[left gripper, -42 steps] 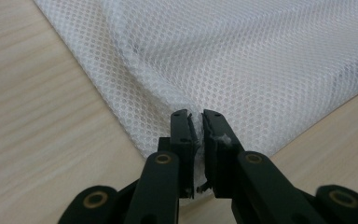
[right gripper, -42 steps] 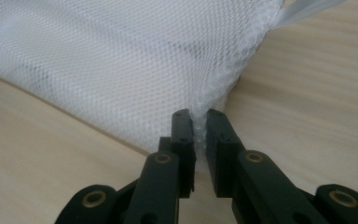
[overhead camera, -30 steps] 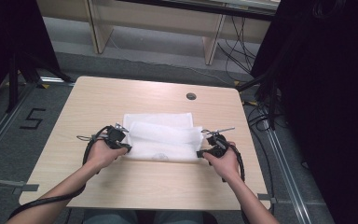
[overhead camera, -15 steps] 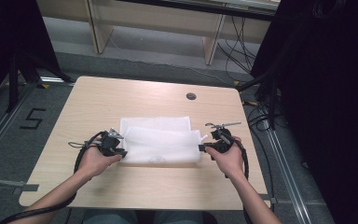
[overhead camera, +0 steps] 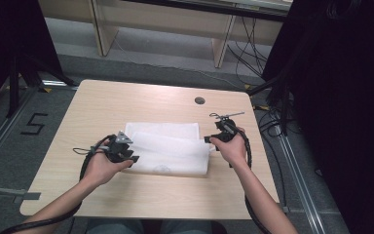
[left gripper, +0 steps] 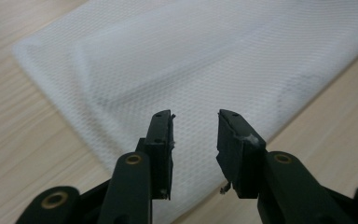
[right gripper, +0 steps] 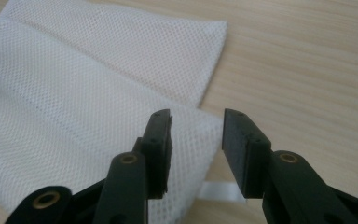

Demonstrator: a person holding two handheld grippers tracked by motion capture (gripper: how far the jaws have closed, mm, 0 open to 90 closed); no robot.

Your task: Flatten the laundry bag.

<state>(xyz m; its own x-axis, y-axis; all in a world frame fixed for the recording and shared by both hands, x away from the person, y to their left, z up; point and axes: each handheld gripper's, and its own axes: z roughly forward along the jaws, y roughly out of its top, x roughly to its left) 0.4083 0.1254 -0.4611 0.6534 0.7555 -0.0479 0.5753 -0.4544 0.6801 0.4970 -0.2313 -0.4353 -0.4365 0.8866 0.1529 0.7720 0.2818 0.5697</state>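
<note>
A folded white mesh cloth (overhead camera: pixel 168 148) lies flat at the middle of the wooden table (overhead camera: pixel 126 100), between two hand-held grippers. The left gripper (left gripper: pixel 193 147) is poised over the cloth's left edge, jaws apart and holding nothing; the right gripper (right gripper: pixel 196 149) sits at the cloth's right edge, jaws likewise apart and empty.

Risks, as judged from this arrangement: the mesh is thin and layered, so a closing jaw may catch only the top layer and peel the fold open; a jaw tip may snag in the open weave (the holes are fine but many); uneven pulls from the two sides may skew the cloth.

Count: one cloth, two grippers, one table, one round hole (overhead camera: pixel 199 100) in the tabletop.
</note>
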